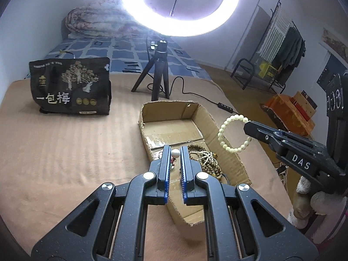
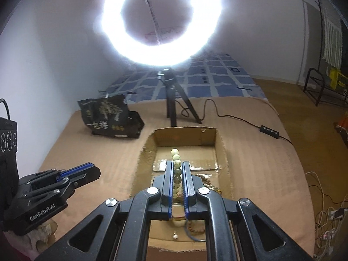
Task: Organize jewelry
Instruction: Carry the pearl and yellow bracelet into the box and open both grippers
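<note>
With pale bead bracelet [image 1: 234,134] pinched in right gripper [image 2: 176,169], lower slowly over cardboard box [image 1: 226,150], toward 12 o'clock end. Keep left gripper [image 1: 175,155], narrowly parted around nothing, off the beads

My black grippers carry blue finger pads [image 1: 163,169]. The bead bracelet [image 1: 233,133] I hold is pale cream-green. The cardboard box [image 1: 226,152] is brown, the blanket [image 1: 65,152] ribbed tan, the bedsheet [image 1: 130,56] blue-and-white checked, and the snack bag [image 1: 69,87] black with white characters.
</note>
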